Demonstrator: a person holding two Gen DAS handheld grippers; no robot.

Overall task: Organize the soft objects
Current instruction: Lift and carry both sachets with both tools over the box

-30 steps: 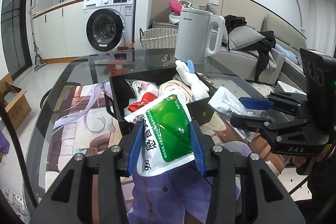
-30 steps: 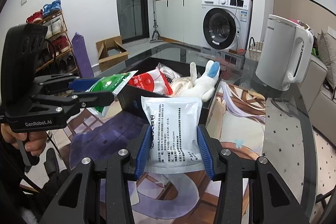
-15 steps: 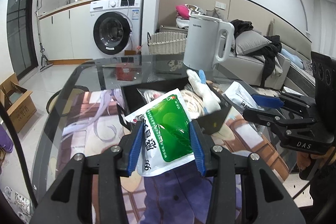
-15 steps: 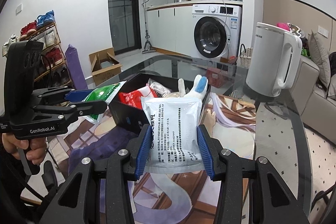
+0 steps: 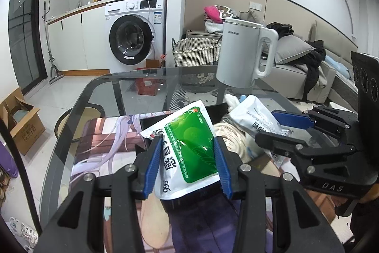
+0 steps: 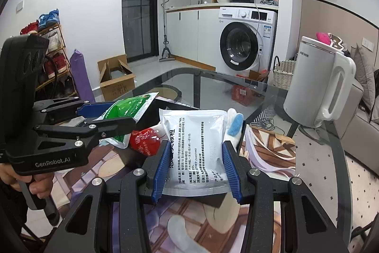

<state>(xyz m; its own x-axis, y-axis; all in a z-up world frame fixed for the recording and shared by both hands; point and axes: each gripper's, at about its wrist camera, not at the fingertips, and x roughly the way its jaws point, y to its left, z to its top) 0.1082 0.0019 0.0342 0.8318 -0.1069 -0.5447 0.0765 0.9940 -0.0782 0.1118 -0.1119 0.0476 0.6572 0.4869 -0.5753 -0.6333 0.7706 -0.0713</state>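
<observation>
My left gripper is shut on a green and white sachet, held above the near edge of a black box. Off to its right, my right gripper grips a white printed pouch. In the right wrist view that gripper is shut on the white pouch over the box. A red packet and a white plush rabbit with a blue ear lie in the box behind the pouch. The left gripper with the green sachet is at the left.
A white electric kettle stands on the glass table beyond the box. A printed mat covers the table under the box. A coil of white cord lies in the box. A person's hand holds the left gripper's handle.
Both grippers have moved forward toward the box with their packets still gripped. The box and kettle now look nearer, and the packets hide more of the box's contents.
</observation>
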